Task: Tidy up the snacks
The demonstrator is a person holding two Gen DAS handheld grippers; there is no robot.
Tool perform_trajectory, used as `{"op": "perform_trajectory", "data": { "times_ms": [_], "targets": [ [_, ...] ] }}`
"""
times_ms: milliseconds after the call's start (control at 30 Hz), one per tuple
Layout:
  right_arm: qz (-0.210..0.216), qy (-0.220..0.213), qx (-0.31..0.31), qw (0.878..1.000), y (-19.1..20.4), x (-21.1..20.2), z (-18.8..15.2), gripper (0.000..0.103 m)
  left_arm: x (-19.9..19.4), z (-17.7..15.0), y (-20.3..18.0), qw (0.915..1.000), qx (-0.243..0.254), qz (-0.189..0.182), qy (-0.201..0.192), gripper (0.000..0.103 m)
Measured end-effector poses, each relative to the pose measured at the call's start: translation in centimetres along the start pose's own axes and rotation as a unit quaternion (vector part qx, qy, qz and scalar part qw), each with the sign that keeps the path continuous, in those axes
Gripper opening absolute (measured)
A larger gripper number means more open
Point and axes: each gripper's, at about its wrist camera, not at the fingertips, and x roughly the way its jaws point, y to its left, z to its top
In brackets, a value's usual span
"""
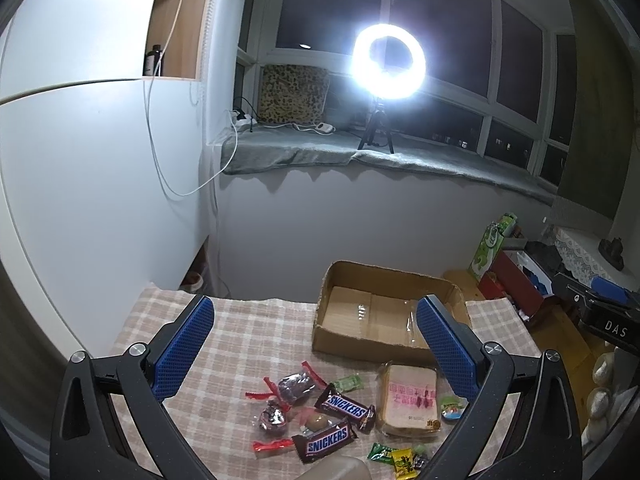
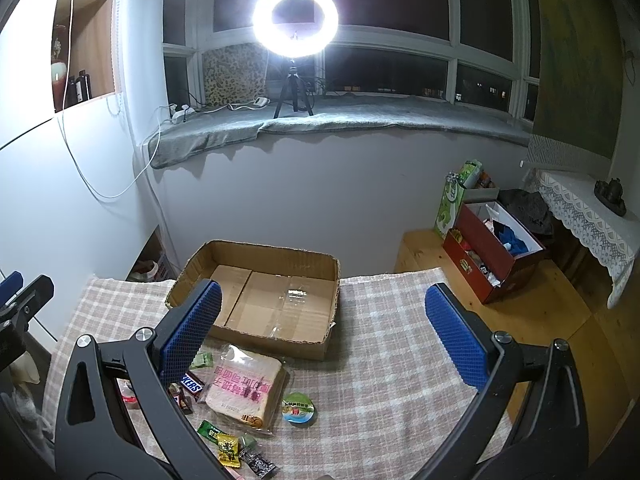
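An empty cardboard tray (image 1: 328,292) (image 2: 192,264) sits at the far side of the checked tablecloth. Snacks lie in front of it: two Snickers bars (image 1: 326,442), a wrapped bread slice (image 1: 408,400) (image 2: 244,390), a round jelly cup (image 2: 298,409) (image 1: 452,410), red-wrapped sweets (image 1: 294,388), and small green and yellow candies (image 1: 396,458) (image 2: 228,444). My left gripper (image 1: 316,346) is open and empty, held above the snacks. My right gripper (image 2: 324,332) is open and empty, above the cloth right of the bread.
The table's far edge drops to a white wall under a window sill with a ring light (image 2: 296,20). A red box (image 2: 492,252) and green bag (image 2: 456,200) stand on the wooden floor to the right. The right gripper's body shows in the left wrist view (image 1: 608,320).
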Motion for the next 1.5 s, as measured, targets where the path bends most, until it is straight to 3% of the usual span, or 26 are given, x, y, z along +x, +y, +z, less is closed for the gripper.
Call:
{"op": "perform_trajectory", "data": {
  "times_ms": [1500],
  "targets": [
    [0.0,0.003,0.001,1.0,-0.1,0.57,0.04,0.103,0.13,0.31,-0.09,0.9999,0.001,-0.01,-0.007,0.101]
  ]
}}
